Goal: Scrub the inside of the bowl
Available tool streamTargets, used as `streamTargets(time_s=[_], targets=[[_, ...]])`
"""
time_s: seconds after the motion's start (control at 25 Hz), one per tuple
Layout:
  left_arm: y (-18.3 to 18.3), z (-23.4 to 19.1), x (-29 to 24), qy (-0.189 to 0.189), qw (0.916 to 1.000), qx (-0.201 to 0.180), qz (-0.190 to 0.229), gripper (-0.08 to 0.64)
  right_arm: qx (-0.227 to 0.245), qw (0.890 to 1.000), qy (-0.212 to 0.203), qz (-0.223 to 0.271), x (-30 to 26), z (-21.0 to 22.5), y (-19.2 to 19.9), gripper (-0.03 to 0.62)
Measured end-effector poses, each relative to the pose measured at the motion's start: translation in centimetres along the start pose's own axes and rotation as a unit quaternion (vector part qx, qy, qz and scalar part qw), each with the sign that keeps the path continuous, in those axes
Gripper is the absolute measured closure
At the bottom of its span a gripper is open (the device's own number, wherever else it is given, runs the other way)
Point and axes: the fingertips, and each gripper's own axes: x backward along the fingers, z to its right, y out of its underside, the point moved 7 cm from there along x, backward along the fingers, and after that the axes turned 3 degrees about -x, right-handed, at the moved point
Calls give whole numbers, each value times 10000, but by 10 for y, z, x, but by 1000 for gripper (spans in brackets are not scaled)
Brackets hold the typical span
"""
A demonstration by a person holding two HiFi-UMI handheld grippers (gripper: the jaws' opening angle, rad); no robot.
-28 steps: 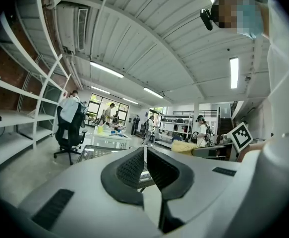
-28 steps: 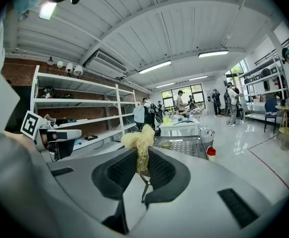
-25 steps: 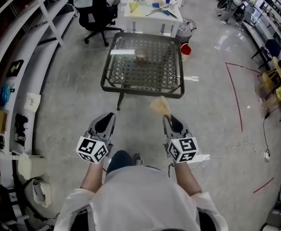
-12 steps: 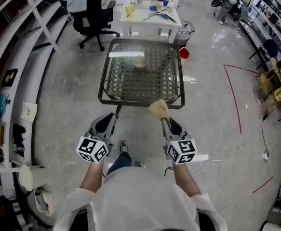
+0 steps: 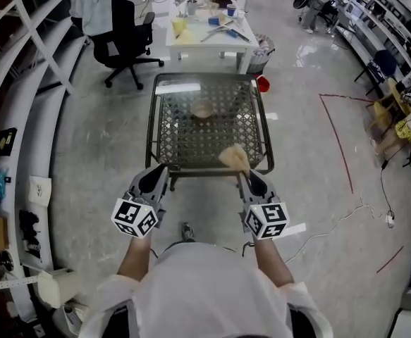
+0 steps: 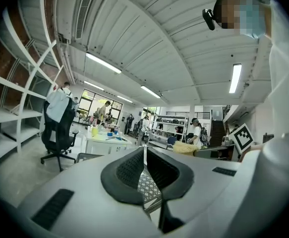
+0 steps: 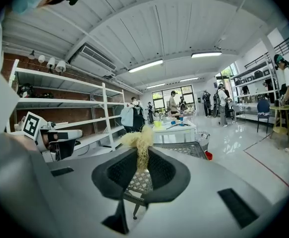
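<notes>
A small brownish bowl point(image 5: 204, 110) stands on the far half of a low wire-mesh table point(image 5: 164, 150). Both grippers hang in front of the table's near edge, short of the bowl. My left gripper point(image 5: 160, 170) is shut with nothing in it; in the left gripper view its jaws point(image 6: 144, 153) meet in one line. My right gripper point(image 5: 242, 174) is shut on a straw-coloured fibre scrubber point(image 5: 233, 156), whose tuft point(image 7: 140, 141) sticks up from between the pads point(image 7: 142, 158). The bowl is not visible in either gripper view.
Behind the mesh table stand a white cluttered table point(image 5: 199, 44), a black office chair point(image 5: 120, 35), a wire bin point(image 5: 263, 46) and a red bucket point(image 5: 262, 84). Shelving point(image 5: 22, 69) runs along the left. A cable point(image 5: 332, 224) and red tape lines point(image 5: 338, 143) lie on the floor at the right.
The person has walked forward, so the mesh table and bowl have come closer. Both grippers now reach its near edge, and their states are unchanged.
</notes>
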Motion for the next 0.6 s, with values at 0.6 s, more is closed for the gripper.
streamTargets(time_s=[0.6], targets=[[-2, -44, -67, 298, 9993, 58, -198, 515, -48, 9998, 216, -15, -60, 25, -16, 523]])
